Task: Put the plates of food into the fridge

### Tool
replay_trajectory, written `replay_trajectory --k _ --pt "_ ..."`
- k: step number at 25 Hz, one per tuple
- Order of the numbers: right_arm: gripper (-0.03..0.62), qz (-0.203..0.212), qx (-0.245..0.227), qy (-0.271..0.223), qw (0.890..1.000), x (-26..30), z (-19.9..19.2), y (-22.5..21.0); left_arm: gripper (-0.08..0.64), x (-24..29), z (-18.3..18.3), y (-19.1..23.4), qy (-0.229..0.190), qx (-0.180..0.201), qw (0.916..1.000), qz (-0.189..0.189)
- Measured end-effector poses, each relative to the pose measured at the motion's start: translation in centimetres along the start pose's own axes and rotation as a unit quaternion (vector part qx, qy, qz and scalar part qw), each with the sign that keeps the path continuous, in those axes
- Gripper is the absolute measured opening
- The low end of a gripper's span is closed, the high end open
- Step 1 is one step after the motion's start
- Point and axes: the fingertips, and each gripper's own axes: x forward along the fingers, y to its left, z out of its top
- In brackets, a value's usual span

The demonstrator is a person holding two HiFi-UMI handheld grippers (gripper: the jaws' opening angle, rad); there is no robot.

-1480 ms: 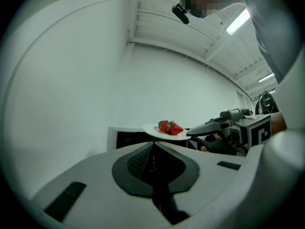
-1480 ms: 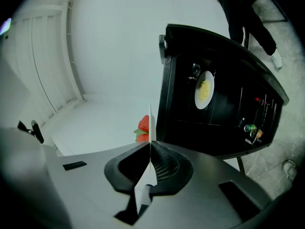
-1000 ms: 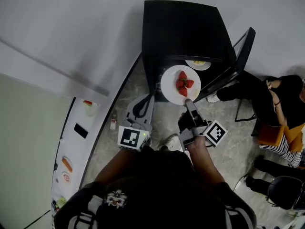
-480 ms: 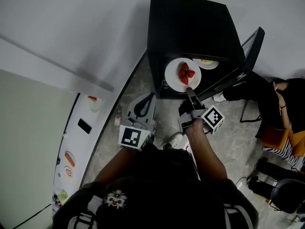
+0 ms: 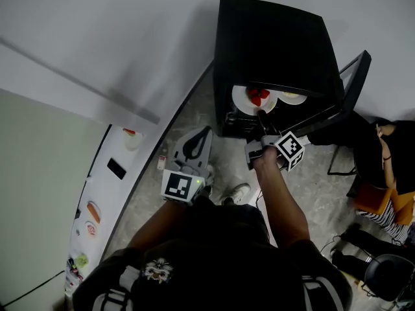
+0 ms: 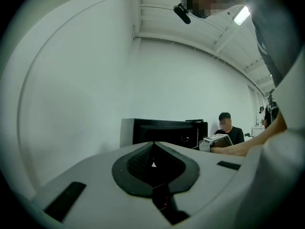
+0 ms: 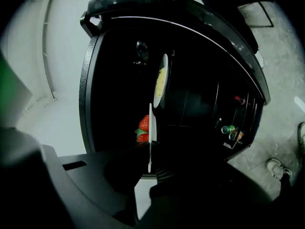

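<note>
Two plates were inside the fridge (image 5: 272, 37): right gripper (image 5: 261, 115) clamped the strawberry plate (image 5: 244, 100), left of the other plate (image 5: 292, 98). Left gripper (image 5: 203, 131) closed, empty.

A black fridge (image 5: 272, 37) stands by the wall with its door (image 5: 353, 76) open to the right. The right tool (image 5: 260, 114) pinches the near edge of a white plate (image 5: 245, 100) of red strawberries (image 5: 259, 96). This plate is partly inside the fridge. A second plate (image 5: 292, 98) with yellow food sits just beside it. The left tool (image 5: 202, 135) is lower down, over the floor, with its tips together. A long white surface (image 5: 107, 199) on the left carries small bits of food.
</note>
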Motion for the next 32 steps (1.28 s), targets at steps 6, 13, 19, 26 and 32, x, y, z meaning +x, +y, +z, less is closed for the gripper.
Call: replay_trajectory --k 6,13,19,26,32 --pt "0.031 0.003 0.017 0.0 1.0 1.7 0.3 -0.5 0.023 0.4 -0.4 1.3 0.003 -0.007 0.9998 0.016" --pt "0.03 0.003 0.045 -0.002 0.999 3.6 0.5 -0.9 0.023 0.8 -0.9 1.3 0.008 -0.009 0.9996 0.025" --pt "0.031 0.002 0.052 -0.003 0.999 5.3 0.7 -0.9 0.023 1.2 -1.8 1.2 0.022 -0.01 0.9993 0.028" --pt "0.031 0.005 0.05 -0.006 0.999 6.0 0.8 -0.7 0.023 1.1 -2.4 2.1 0.028 -0.017 0.9987 0.04" --pt "0.038 -0.009 0.036 -0.017 0.999 6.1 0.4 -0.9 0.023 0.9 -2.9 2.5 0.029 -0.017 0.9986 0.041"
